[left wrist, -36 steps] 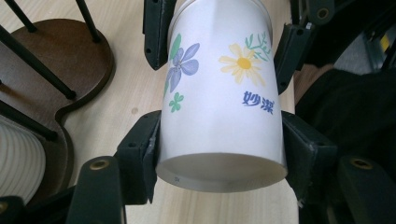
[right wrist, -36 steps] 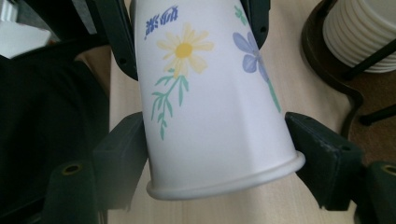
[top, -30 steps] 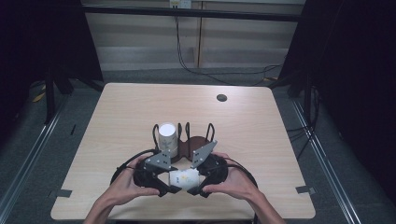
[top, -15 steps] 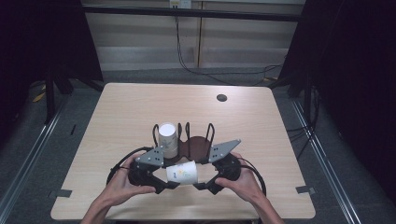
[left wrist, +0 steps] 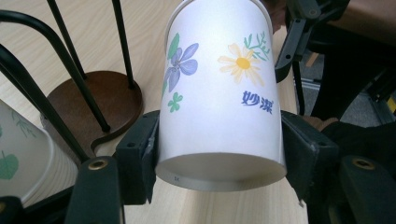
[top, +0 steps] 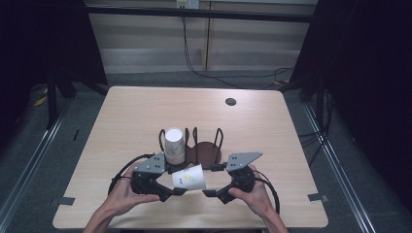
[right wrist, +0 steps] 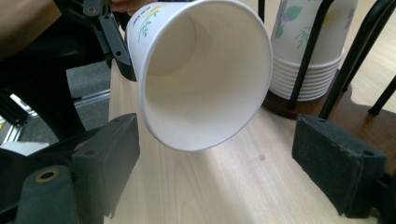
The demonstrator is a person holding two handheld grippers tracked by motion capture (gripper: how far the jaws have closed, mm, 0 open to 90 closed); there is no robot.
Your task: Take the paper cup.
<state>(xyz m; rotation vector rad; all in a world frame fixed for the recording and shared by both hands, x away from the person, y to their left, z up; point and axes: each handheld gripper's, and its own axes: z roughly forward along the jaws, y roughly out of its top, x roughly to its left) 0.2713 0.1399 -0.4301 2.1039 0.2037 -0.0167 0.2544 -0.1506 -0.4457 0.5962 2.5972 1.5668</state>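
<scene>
Left gripper view looks along the left tongs (left wrist: 219, 154), whose two black jaws pinch a flowered paper cup (left wrist: 219, 93) near its base, one pad on either side. The cup lies on its side above the bench (left wrist: 140, 28), base toward the left hand and open mouth toward the right tongs (right wrist: 212, 154).

Those right tongs stand spread wide — their jaws have just been closing a little — with the cup's rim hanging between and slightly beyond them, touching neither pad. From the right gripper view the cup's white inside faces the camera.

Seen from the high view, the left tongs (top: 179, 191) and right tongs (top: 210, 193) face each other near the bench's front edge, the cup (top: 189, 177) bridging the gap between them. Just behind stands a dark wooden cup holder (top: 204, 153) with black wire hoops — a stack of nested cups (top: 174, 144) sits upturned in its left bay. Farther back, a small dark disc (top: 231, 101) lies on the bench.
</scene>
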